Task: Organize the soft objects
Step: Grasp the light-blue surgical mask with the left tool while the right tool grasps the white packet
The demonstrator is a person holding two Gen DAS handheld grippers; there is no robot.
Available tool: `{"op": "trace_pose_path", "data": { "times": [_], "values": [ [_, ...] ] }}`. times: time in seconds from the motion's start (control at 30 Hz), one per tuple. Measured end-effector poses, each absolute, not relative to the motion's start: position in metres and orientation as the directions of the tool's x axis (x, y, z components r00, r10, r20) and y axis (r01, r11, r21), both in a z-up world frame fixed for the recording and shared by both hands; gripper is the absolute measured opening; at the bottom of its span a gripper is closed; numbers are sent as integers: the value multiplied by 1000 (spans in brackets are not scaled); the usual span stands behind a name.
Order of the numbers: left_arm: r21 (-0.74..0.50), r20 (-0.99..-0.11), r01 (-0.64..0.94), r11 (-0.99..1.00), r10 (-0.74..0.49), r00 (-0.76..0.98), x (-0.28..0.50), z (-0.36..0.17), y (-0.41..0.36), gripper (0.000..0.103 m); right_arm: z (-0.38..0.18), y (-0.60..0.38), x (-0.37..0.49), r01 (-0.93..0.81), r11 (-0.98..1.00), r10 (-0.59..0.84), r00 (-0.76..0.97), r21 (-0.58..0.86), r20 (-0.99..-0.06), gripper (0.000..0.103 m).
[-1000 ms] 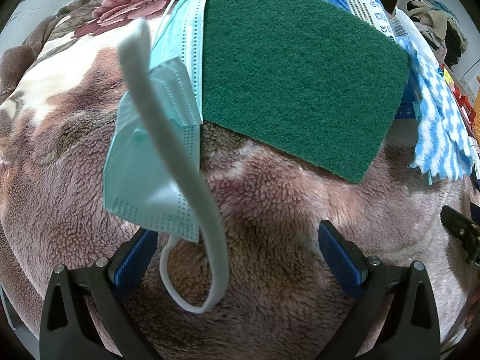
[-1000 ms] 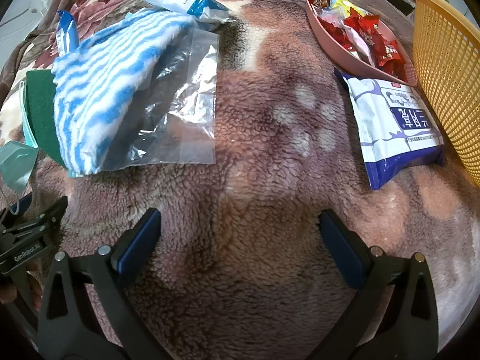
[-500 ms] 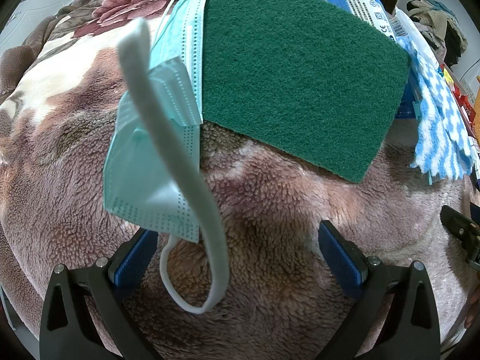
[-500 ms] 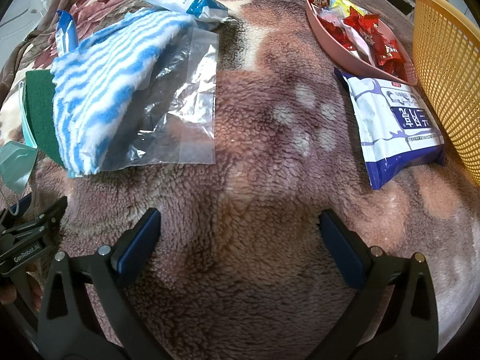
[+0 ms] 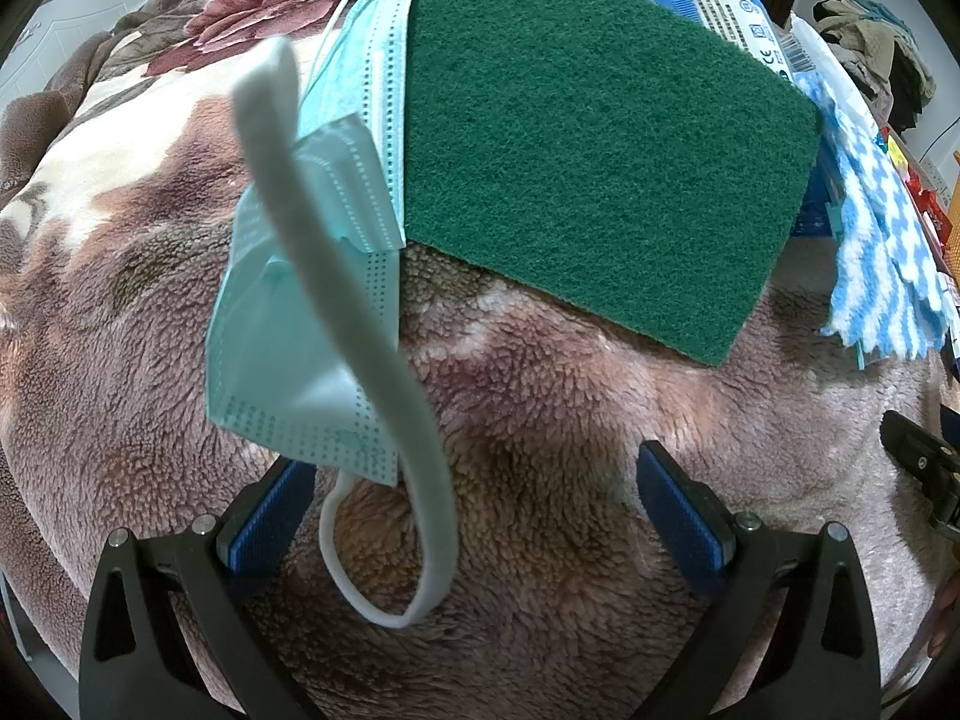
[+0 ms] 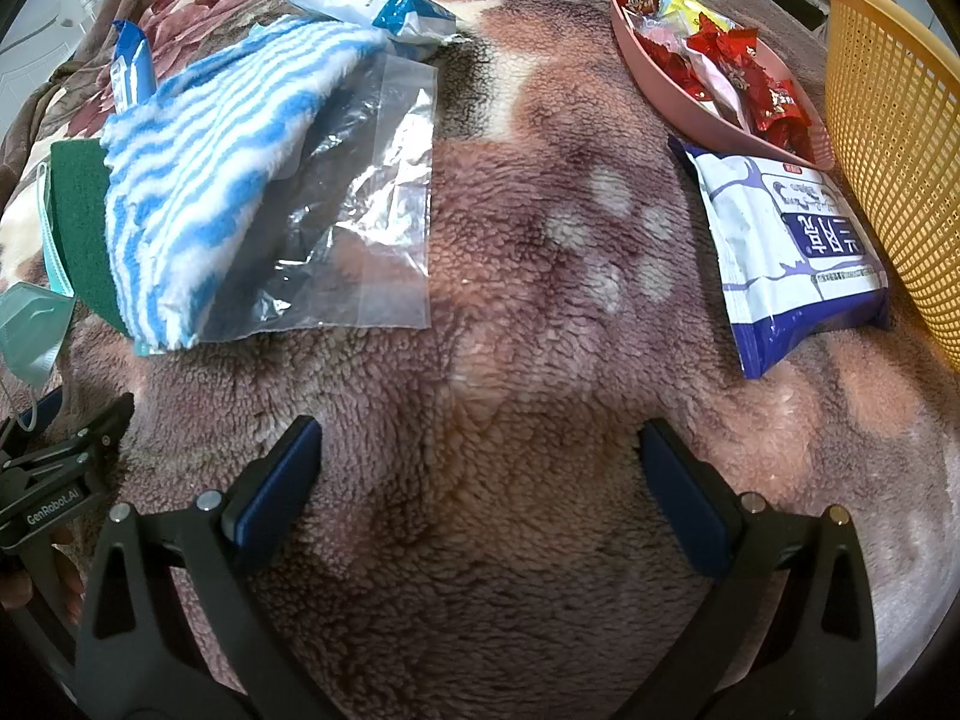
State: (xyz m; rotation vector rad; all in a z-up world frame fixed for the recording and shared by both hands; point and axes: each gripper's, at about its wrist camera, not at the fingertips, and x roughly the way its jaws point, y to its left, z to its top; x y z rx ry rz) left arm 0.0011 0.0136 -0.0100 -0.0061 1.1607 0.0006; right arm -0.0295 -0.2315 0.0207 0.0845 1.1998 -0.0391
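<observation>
**Soft objects still spread out, sorting barely begun**

Soft objects lie scattered on the fleece blanket covering a bed, none yet gathered. At the left, a pale green face mask sits partly under the green scouring pad, its ear loop arching up between the left gripper jaws. Those jaws stand wide apart and hold nothing. To the right of the pad a blue-and-white striped cloth rests on a clear plastic bag. A wipes packet lies at the far right beside the orange basket, next to a pink tray of sweets. The right gripper hangs over bare blanket, jaws fully spread, empty. Judging by this, everything remains to be collected.
</observation>
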Motion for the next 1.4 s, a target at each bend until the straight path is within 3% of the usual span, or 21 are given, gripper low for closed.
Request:
{"op": "trace_pose_path", "data": {
  "times": [0.43, 0.73, 1.0, 1.17, 1.2, 1.23, 1.27, 1.33, 1.4],
  "values": [
    [-25, -896, 2, 1000, -24, 443, -11, 29, 24, 103, 42, -221, -16, 59, 995, 48, 365, 75, -930, 103],
    [-185, -839, -119, 976, -93, 536, 9, 76, 94, 102, 83, -199, -2, -45, 995, 98, 451, 87, -887, 103],
    [-257, -854, -46, 965, -204, 478, 63, 71, 98, 101, 93, -195, 13, -53, 995, 99, 487, 84, -868, 103],
    [-255, -884, -12, 967, -229, 407, 83, 47, 90, 75, 91, -201, 12, -38, 996, 85, 496, 76, -864, 103],
    [-271, -881, -9, 963, -244, 404, 83, 45, 90, 46, 91, -203, 13, -37, 997, 82, 497, 73, -864, 103],
    [-298, -877, -8, 955, -271, 397, 83, 44, 90, 27, 91, -204, 14, -36, 997, 79, 497, 71, -864, 103],
    [-294, -881, -17, 956, -264, 393, 82, 44, 91, 26, 90, -205, 16, -34, 997, 78, 497, 70, -864, 103],
    [-298, -872, -27, 954, -260, 415, 78, 47, 93, 13, 91, -208, 19, -34, 997, 79, 502, 72, -861, 103],
    [-305, -865, -47, 951, -256, 432, 72, 53, 99, 13, 93, -209, 22, -35, 996, 85, 508, 78, -857, 103]
  ]
}}
